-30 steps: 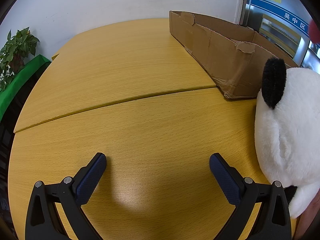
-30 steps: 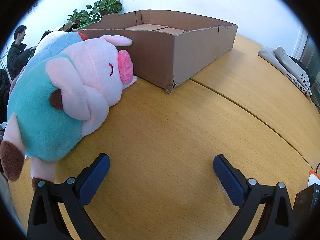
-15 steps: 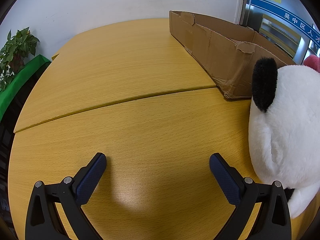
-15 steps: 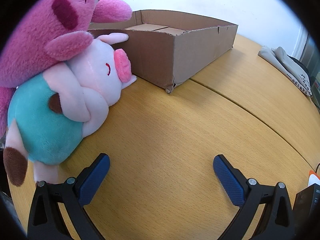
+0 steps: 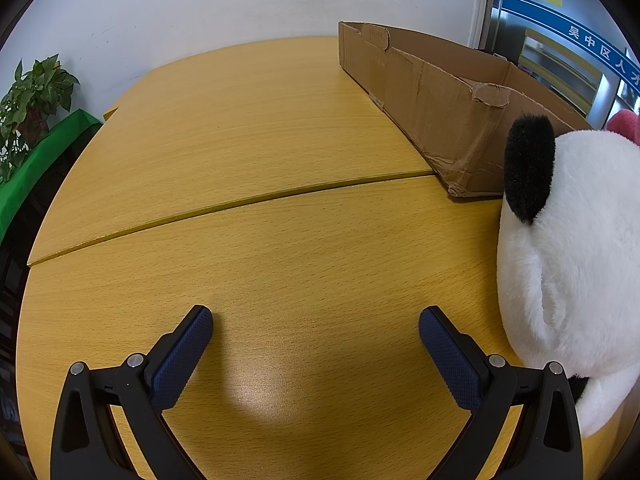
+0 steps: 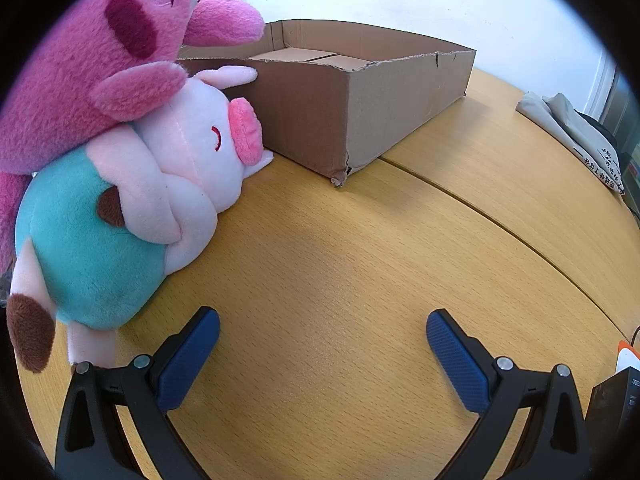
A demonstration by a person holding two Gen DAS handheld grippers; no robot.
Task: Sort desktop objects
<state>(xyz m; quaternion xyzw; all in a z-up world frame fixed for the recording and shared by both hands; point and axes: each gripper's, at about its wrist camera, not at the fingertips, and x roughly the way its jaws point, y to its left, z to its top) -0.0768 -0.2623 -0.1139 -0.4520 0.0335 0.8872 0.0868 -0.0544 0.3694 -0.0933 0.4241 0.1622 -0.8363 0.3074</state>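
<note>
Right wrist view: right gripper (image 6: 323, 334) spread wide above the wooden table (image 6: 360, 264), holding nothing.
Left of it, a pink pig plush (image 6: 160, 184) in a teal outfit lies on the table, snout just beside the cardboard box (image 6: 360, 100); a magenta plush (image 6: 92, 64) rests on top of it. Left wrist view: left gripper (image 5: 316, 334) likewise spread and empty; a white plush with a black ear (image 5: 568, 248) lies to its right, near the box corner.

I count three plush toys: one panda (image 5: 568, 264), one pig (image 6: 132, 208), one magenta bear (image 6: 88, 80). One cardboard box (image 6: 360, 108); one potted plant (image 5: 32, 96).
</note>
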